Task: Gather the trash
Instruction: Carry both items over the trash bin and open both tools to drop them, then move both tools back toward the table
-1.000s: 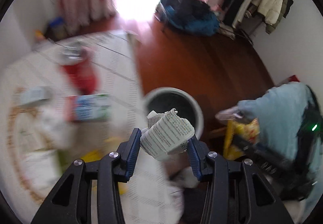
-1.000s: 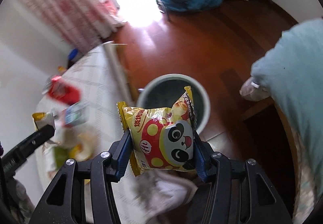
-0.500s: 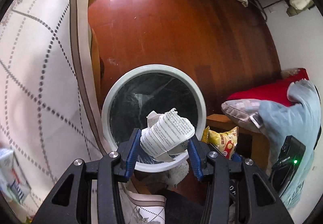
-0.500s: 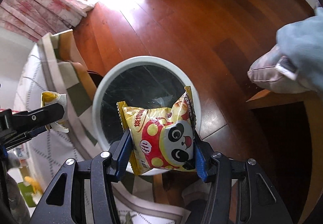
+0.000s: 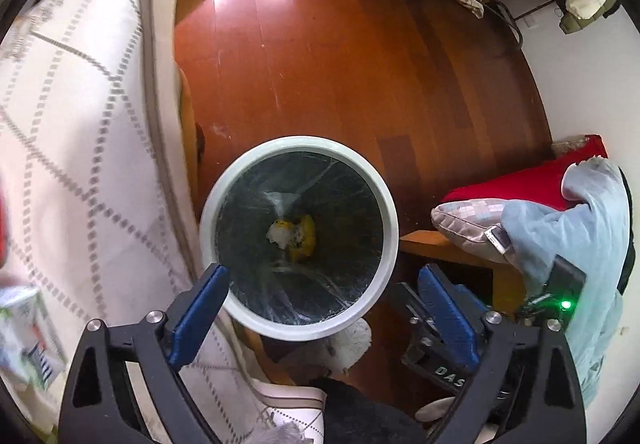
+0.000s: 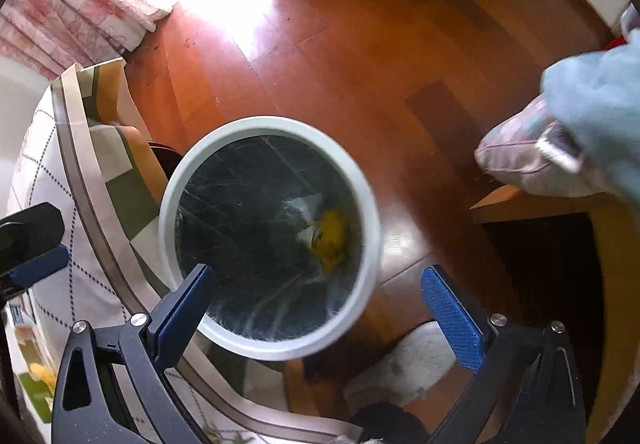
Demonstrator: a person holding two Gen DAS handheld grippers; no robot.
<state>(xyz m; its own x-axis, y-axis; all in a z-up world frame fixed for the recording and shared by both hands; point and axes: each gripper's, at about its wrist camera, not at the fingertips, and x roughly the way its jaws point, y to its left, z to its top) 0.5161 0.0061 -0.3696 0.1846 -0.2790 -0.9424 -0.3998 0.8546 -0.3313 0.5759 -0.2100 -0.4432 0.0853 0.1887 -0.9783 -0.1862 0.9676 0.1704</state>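
STATUS, drop step. Both my claws hang above the trash bin (image 5: 299,147), white rim, black liner, standing on the wood floor (image 5: 320,63) just beside the table w/ checked cloth (image 5: 80,123).

1. Left gripper (image 5: 320,308): jaws spread wide, nothing between the blue pads (image 5: 198,314). Bin opening sits directly ahead of the fingers.
2. Right gripper (image 6: 320,308): jaws likewise spread wide, empty. Bin rim (image 6: 264,123) shows between and beyond the fingers.
3. Trash location: a yellow snack packet (image 6: 330,240) and a pale crumpled paper wad (image 5: 280,234) lie at the bottom of the liner, touching each other. Print on either is too blurred to read.

PROGRESS (judgement). Two items are in the bin, so this drop looks complete; neither claw carries anything.

REMAINING (judgement). Task not finished. At the left edge of the left view, on the tablecloth, a blurred green/white carton (image 5: 24,336) and a red patch above it; can't tell what the red item is. In the right view's lower-left corner, sth yellow/green on the table, too small to ID. I'd count at least these as pending pickups. Amt of trash on the rest of the table is out of view.

NEXT (judgement). Swing both claws back to the table, jaws kept apart, approach nearest item.
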